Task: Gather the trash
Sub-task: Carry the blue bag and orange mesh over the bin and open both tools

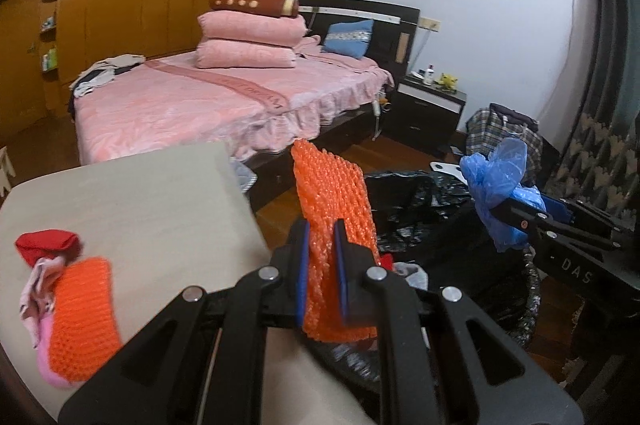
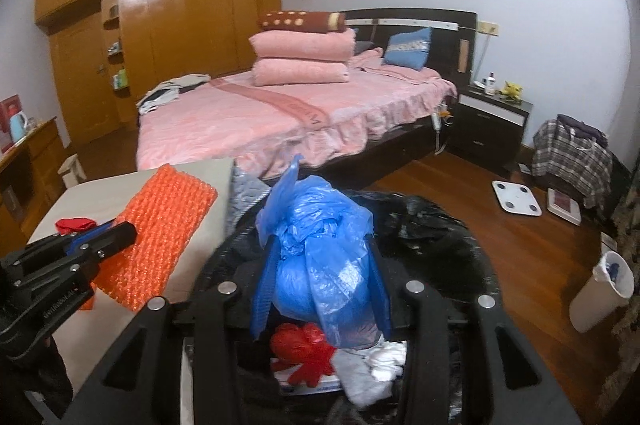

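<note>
A bedroom clean-up in mid-carry: the left gripper (image 1: pixel 320 261) is pinched nearly closed on an orange wrap (image 1: pixel 332 193), a sheet of bubbled plastic standing up from the pads toward 12 o'clock, while the right gripper (image 2: pixel 320 273), jaws partway apart, clamps a knotted blue bag (image 2: pixel 320 245). Below both, at 6 o'clock in the right wrist view, gapes the bin (image 2: pixel 460 233), lined in black plastic and already holding a red bag (image 2: pixel 304 349) and pale scraps. On the table (image 1: pixel 140 197), at 9 o'clock from the left gripper, a knitted orange cloth (image 1: pixel 84 321) and a red item (image 1: pixel 46 241) remain. Both held pieces look featherlight and soft; the wrap seems to flop and crush easily, so a grip low on its edge, as here, should serve, and the blue bag, probably slippery film, is best taken across its bunched middle. A pink bed (image 2: pixel 280 121) fills the background.
</note>
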